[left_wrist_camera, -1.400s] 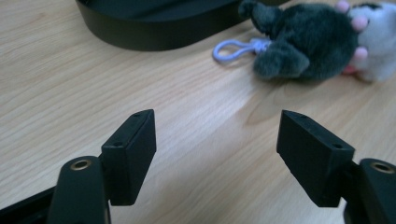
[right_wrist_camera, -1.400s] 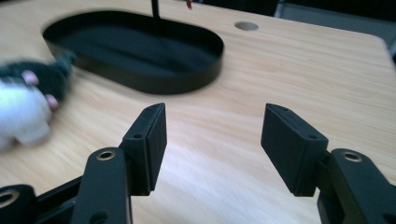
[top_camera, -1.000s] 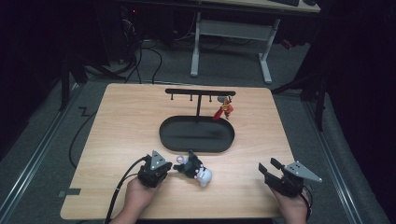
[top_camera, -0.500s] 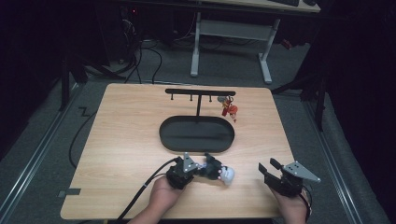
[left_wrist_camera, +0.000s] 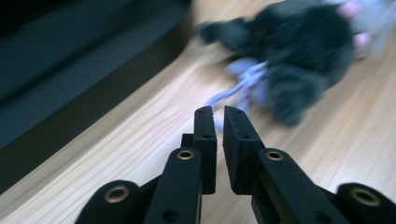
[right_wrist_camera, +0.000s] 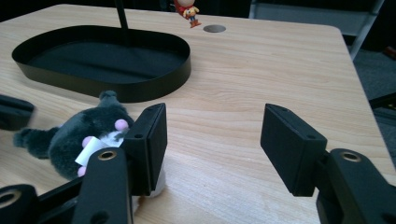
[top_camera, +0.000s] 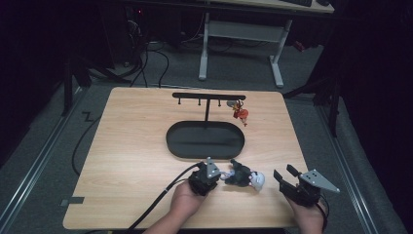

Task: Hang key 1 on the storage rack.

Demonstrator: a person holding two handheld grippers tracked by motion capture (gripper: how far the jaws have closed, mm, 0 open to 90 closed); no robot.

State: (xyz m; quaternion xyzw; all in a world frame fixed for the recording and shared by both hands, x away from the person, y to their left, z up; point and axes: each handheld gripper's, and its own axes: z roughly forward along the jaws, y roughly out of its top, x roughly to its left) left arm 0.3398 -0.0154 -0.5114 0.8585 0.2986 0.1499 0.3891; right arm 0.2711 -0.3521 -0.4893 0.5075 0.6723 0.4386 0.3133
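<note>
A small dark grey plush toy with a white face and pink spots (top_camera: 243, 176) lies on its side on the pale wooden surface (top_camera: 131, 161), just in front of the black oval metal tray (top_camera: 205, 140) and between the two hands. A thin loop of pale blue-white cord (left_wrist_camera: 240, 88) trails from the toy toward the left gripper (top_camera: 221, 177).

The left gripper sits low over the surface, its black jaws pointing at the toy. In the left gripper view the jaws stand almost together, with only a narrow slit between them (they have just been opening a little), and the blurred cord seems to run down into that slit; whether the pads pinch it I cannot tell. The dark wall of the tray runs along the left of that view.

The right gripper (top_camera: 286, 174) rests near the front right corner of the surface, well apart from the left one, its jaws spread wide and having just been opening further, with nothing between them. In the right gripper view the toy lies just beyond its left jaw.

From the tray rises a thin black post with a crossbar of hooks (top_camera: 209, 96), and a small red and yellow figurine (top_camera: 240, 114) hangs at its right end.
</note>
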